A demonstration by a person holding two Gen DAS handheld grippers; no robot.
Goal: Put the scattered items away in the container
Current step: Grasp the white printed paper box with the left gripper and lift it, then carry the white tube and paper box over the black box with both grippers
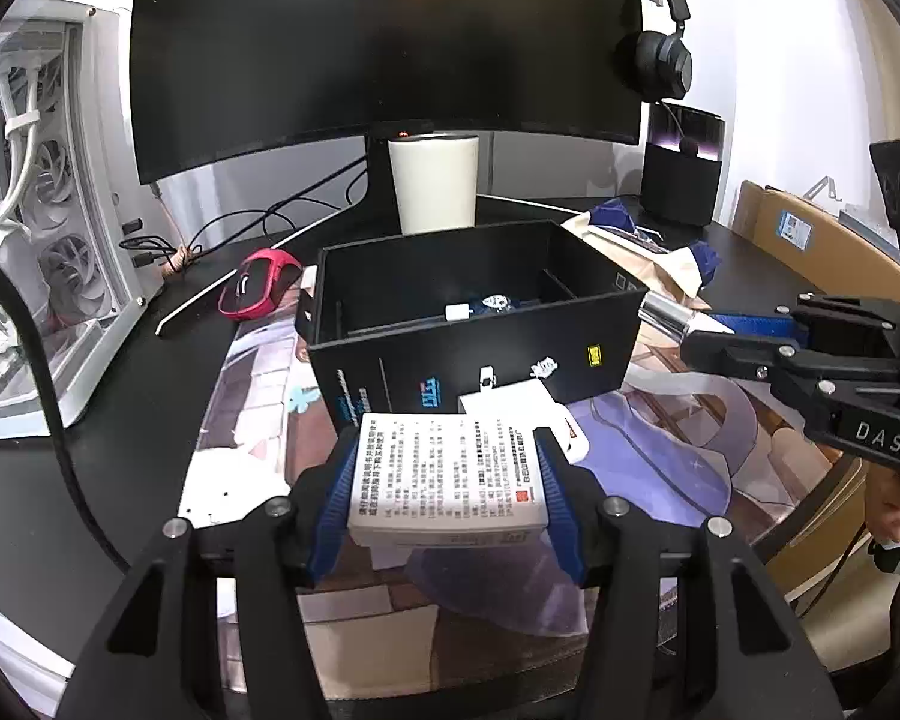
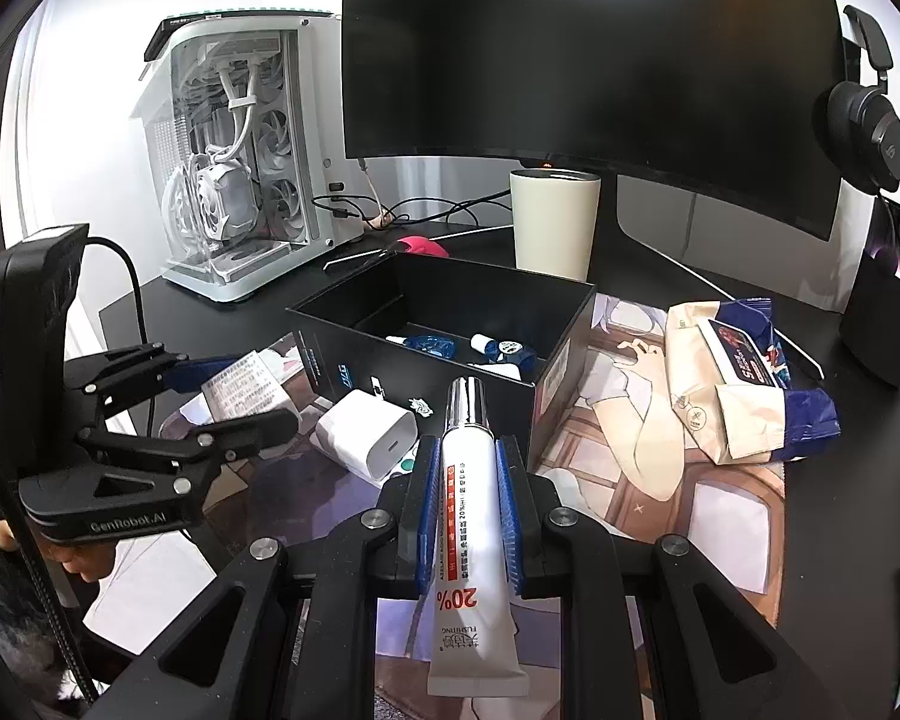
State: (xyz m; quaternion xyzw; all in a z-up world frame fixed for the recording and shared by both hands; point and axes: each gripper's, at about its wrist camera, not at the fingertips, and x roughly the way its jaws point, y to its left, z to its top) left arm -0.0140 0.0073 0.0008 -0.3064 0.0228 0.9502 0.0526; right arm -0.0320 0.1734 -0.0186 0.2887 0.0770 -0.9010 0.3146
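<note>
My left gripper [image 1: 445,450] is shut on a small white carton [image 1: 444,480] printed with black text, held above the mat just short of the black container [image 1: 450,360]. From the right wrist view the same gripper [image 2: 270,393] and carton [image 2: 237,384] are left of the container [image 2: 561,360]. My right gripper [image 2: 468,447] is shut on a white tube [image 2: 471,480] with a silver cap, which points at the container's near right corner. The tube's cap [image 1: 663,311] also shows in the left wrist view. A white charger [image 2: 369,435] lies on the mat against the container's front wall. Small blue and white items [image 2: 480,348] lie inside.
A cream cup [image 2: 555,222] and a dark monitor [image 2: 588,48] stand behind the container. A red mouse [image 1: 258,288] lies to its left, near a white PC case [image 2: 240,168]. Wipe packets [image 2: 732,378] are heaped to its right. A cardboard box [image 1: 810,240] sits far right.
</note>
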